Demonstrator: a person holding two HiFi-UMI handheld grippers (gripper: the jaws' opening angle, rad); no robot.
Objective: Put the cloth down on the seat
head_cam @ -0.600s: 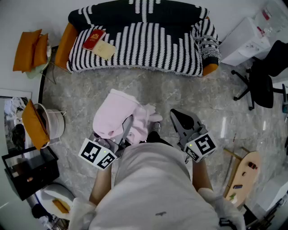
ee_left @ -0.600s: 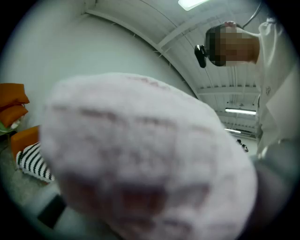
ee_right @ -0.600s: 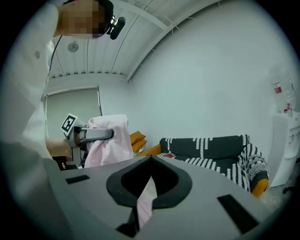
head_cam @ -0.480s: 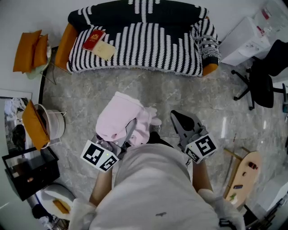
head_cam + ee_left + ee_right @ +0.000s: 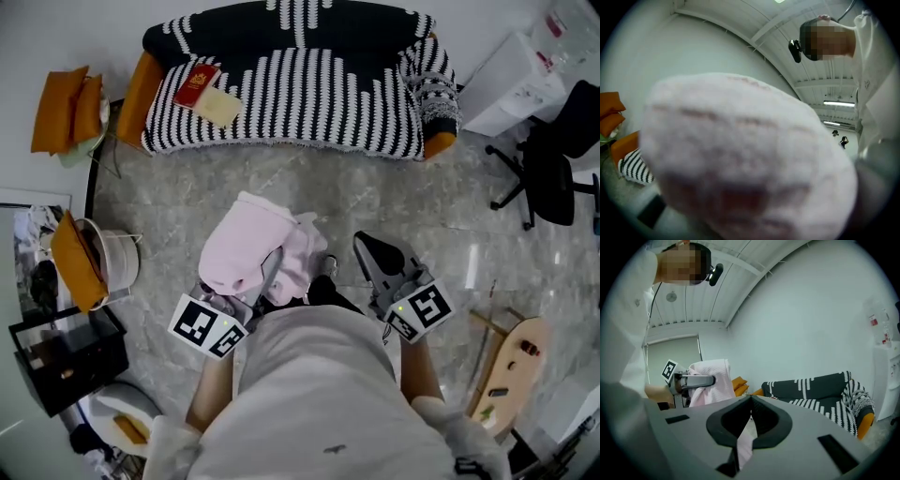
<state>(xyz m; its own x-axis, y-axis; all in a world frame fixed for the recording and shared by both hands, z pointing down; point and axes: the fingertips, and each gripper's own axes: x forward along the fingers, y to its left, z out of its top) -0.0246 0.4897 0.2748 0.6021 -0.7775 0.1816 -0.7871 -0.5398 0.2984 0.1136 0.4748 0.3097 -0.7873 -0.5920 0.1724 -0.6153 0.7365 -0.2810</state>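
A pink fluffy cloth (image 5: 246, 246) hangs bunched over my left gripper (image 5: 269, 267), which is shut on it above the floor. In the left gripper view the cloth (image 5: 745, 159) fills nearly the whole picture and hides the jaws. The seat is a sofa under a black-and-white striped cover (image 5: 300, 94), well beyond the cloth at the far wall. My right gripper (image 5: 375, 251) is held beside the cloth, a little apart from it, jaws shut and tips together (image 5: 750, 399). The right gripper view shows the left gripper (image 5: 696, 380) with the cloth (image 5: 710, 376) draped over it.
A red book (image 5: 196, 82) and a beige pad (image 5: 217, 103) lie on the sofa's left end. Orange cushions (image 5: 62, 107) and a white bucket (image 5: 114, 262) stand at left. An office chair (image 5: 548, 164) and a white cabinet (image 5: 506, 82) are at right, a wooden board (image 5: 511, 370) lower right.
The left gripper and the cloth have shifted slightly to the right and forward. The right gripper has hardly moved.
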